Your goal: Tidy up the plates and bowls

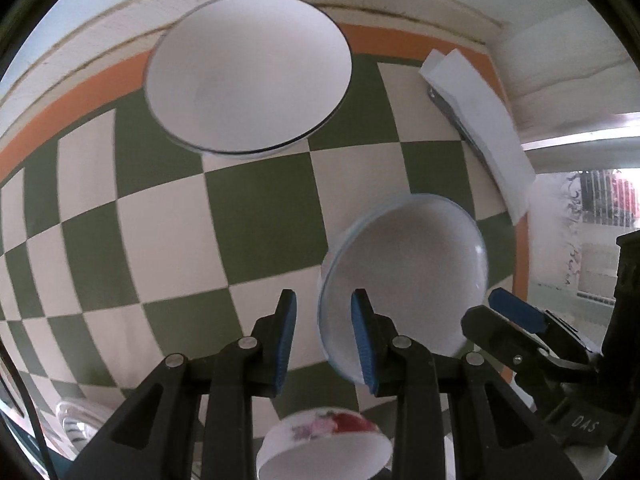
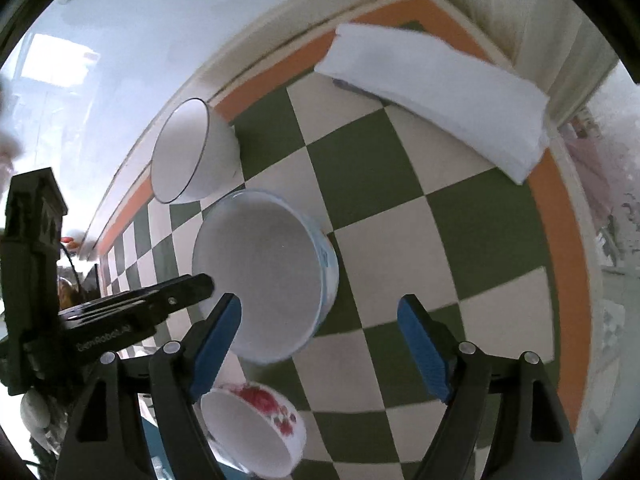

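Both grippers hang empty, the left gripper (image 1: pixel 323 340) narrowly parted, the right gripper (image 2: pixel 320 354) spread wide; either could clip the blue-rimmed white ceramic bowl (image 2: pixel 264 276) and skid it into the black-rimmed white bowl (image 2: pixel 192 152).

A green-and-cream checkered tablecloth (image 1: pixel 256 216) with an orange border carries a large white bowl with a thin dark rim (image 1: pixel 248 72), a smaller white bowl with a pale blue rim (image 1: pixel 408 268) and a folded white cloth (image 1: pixel 480 120). The left gripper (image 1: pixel 322 340) hangs with blue pads slightly parted and empty, beside the blue-rimmed bowl. A white bowl with red flowers (image 1: pixel 324 448) sits at the bottom edge.
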The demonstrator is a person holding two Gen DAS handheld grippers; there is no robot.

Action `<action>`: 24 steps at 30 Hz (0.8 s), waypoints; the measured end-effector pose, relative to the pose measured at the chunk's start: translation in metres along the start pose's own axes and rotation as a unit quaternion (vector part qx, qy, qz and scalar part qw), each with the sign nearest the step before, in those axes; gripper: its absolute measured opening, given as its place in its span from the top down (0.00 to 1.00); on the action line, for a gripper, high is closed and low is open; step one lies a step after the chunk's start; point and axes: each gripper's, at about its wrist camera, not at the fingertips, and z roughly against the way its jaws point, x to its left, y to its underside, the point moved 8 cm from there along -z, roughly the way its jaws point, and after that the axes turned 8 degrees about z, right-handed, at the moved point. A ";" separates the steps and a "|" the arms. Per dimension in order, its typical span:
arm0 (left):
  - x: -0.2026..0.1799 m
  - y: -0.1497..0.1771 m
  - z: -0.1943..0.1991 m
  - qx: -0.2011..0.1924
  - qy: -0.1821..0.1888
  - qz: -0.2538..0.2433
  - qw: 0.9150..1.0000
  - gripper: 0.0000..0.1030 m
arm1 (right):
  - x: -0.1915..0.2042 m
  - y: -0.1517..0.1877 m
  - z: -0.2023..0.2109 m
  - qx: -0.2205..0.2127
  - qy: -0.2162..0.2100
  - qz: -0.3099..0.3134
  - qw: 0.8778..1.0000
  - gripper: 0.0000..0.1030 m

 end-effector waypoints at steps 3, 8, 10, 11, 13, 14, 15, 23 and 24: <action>0.000 -0.005 -0.007 0.005 0.007 0.003 1.000 0.76 | -0.004 -0.005 -0.012 0.005 -0.002 -0.007 1.000 0.34; -0.001 -0.005 -0.008 0.002 0.014 0.000 1.000 0.89 | -0.010 -0.005 -0.025 0.016 -0.004 -0.025 1.000 0.88; -0.002 -0.003 -0.006 -0.003 0.007 -0.006 1.000 0.89 | -0.010 -0.005 -0.025 0.012 0.000 -0.025 1.000 0.88; -0.004 -0.003 -0.006 -0.004 0.005 -0.009 1.000 0.89 | -0.009 -0.004 -0.025 0.012 0.004 -0.024 1.000 0.88; -0.005 -0.001 -0.002 -0.007 0.001 -0.012 1.000 0.89 | -0.008 -0.003 -0.025 0.015 0.010 -0.023 1.000 0.89; -0.006 0.000 0.001 -0.010 0.000 -0.015 1.000 0.89 | -0.007 -0.003 -0.025 0.017 0.010 -0.023 1.000 0.89; -0.008 0.001 0.006 -0.015 0.000 -0.019 1.000 0.89 | -0.005 -0.001 -0.023 0.018 0.011 -0.022 1.000 0.89; -0.010 0.025 0.051 -0.035 0.011 -0.020 0.999 0.89 | 0.026 0.014 0.017 0.010 0.002 0.005 1.000 0.89; -0.009 0.031 0.058 -0.037 0.009 -0.026 0.999 0.89 | 0.031 0.019 0.023 0.007 0.000 0.009 1.000 0.89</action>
